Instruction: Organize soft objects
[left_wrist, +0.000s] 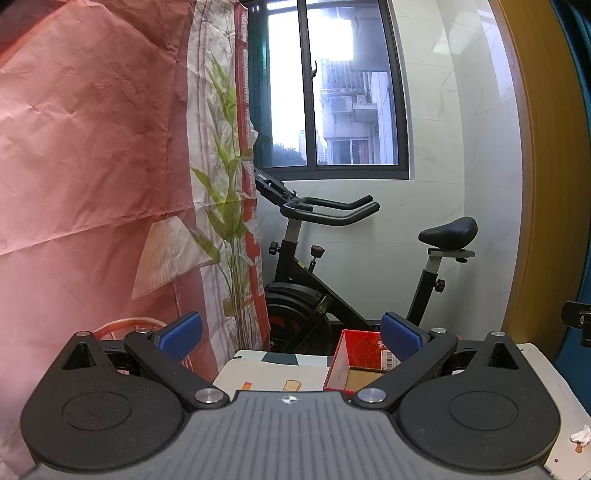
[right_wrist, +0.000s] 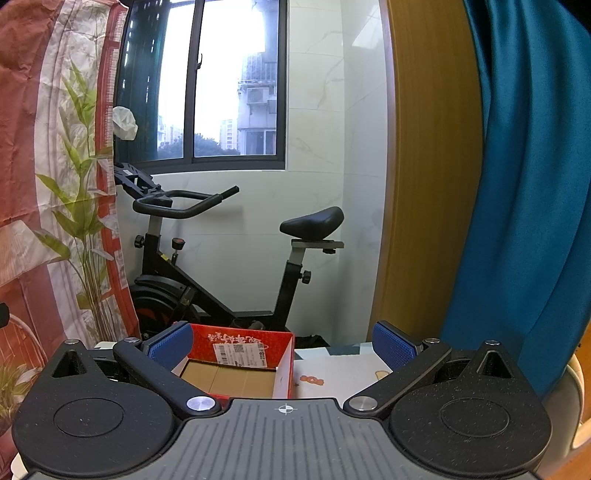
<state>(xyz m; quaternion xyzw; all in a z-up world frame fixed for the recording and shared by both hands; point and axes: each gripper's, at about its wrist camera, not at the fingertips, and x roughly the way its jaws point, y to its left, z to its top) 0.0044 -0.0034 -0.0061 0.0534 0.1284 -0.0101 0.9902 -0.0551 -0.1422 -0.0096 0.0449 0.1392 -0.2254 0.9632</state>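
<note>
The left gripper (left_wrist: 291, 334) and right gripper (right_wrist: 282, 343) both have jaws spread wide, holding nothing. The red box (right_wrist: 255, 354), open-topped with a cardboard floor, sits on the patterned tablecloth (right_wrist: 332, 373). No soft object is discernible. Behind the box stands an exercise bike (right_wrist: 221, 258) under a window (right_wrist: 207, 81). Right of the box hangs a blue curtain (right_wrist: 524, 184); left of it, a printed drape (left_wrist: 92, 147).

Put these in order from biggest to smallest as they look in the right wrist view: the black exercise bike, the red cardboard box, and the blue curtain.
1. Blue curtain, though it hangs nearer the camera.
2. Black exercise bike.
3. Red cardboard box.
</note>
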